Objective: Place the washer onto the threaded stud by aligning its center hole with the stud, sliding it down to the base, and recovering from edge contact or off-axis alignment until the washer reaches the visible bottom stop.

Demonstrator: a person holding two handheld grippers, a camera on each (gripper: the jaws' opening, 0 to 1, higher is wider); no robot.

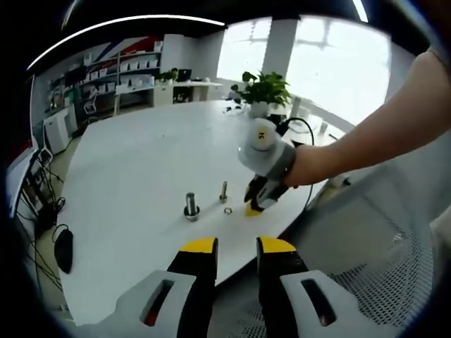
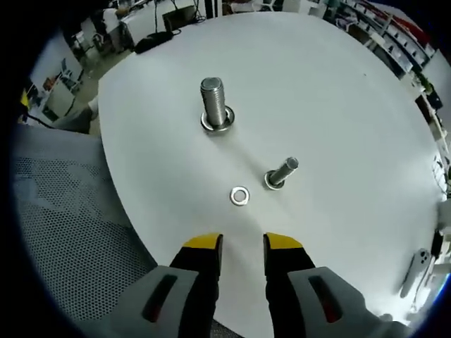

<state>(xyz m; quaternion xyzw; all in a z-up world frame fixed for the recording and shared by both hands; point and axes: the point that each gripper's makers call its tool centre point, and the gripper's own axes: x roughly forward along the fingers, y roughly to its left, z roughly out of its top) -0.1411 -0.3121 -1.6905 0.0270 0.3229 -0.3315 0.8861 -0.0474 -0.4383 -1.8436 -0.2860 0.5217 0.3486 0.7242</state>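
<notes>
Your right claw (image 2: 243, 248) hangs released just above the washer (image 2: 239, 195), which lies flat on the table (image 2: 352, 91) beside the small stud (image 2: 280, 173). Come straight down and pinch its rim. Left claw (image 1: 236, 248) waits released.

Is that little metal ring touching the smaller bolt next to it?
Apart. In the right gripper view, bare white table shows between the washer and the smaller bolt.
</notes>
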